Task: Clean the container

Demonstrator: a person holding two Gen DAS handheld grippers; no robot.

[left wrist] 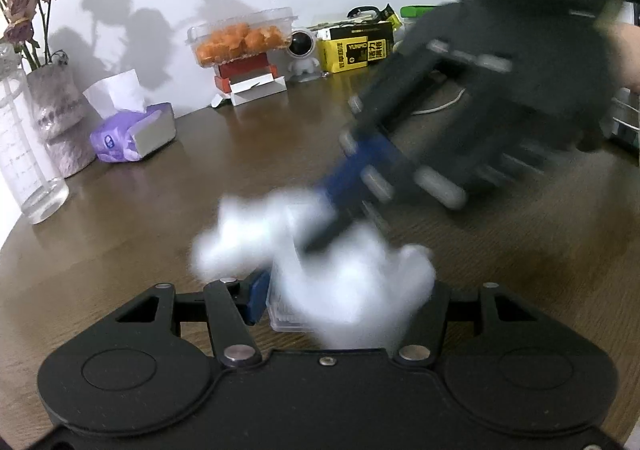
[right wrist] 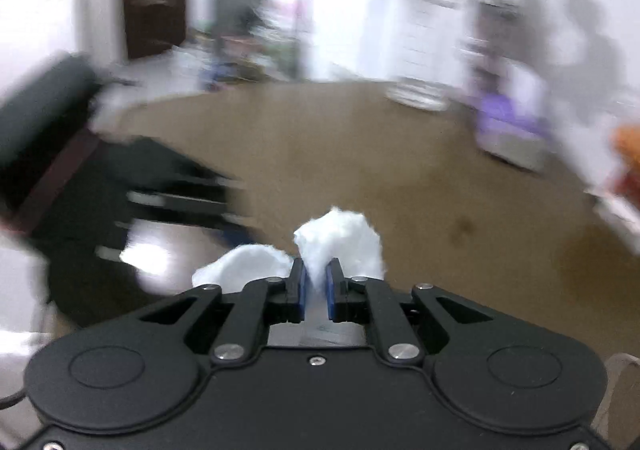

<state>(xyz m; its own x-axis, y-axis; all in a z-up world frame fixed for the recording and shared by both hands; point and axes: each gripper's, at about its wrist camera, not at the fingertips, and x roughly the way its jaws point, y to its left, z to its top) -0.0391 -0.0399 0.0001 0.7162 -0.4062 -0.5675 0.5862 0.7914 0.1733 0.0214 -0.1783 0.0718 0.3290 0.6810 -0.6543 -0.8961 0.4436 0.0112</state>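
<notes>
In the left wrist view my left gripper (left wrist: pixel 320 298) is shut on a small clear plastic container (left wrist: pixel 286 310), held low over the brown table. A crumpled white tissue (left wrist: pixel 320 262) covers most of the container. My right gripper (left wrist: pixel 332 230) comes in from the upper right, blurred, with its blue fingertips pressed into the tissue. In the right wrist view my right gripper (right wrist: pixel 316 286) is shut on the white tissue (right wrist: pixel 340 242). The left gripper shows there as a dark blur (right wrist: pixel 160 194) at the left.
On the round wooden table (left wrist: pixel 200 178) stand a purple tissue pack (left wrist: pixel 128 134), a vase of dried roses (left wrist: pixel 56 102), a clear bottle (left wrist: pixel 28 154), a box of orange fruit (left wrist: pixel 240 38), a small astronaut figure (left wrist: pixel 302 54) and a yellow box (left wrist: pixel 356 46).
</notes>
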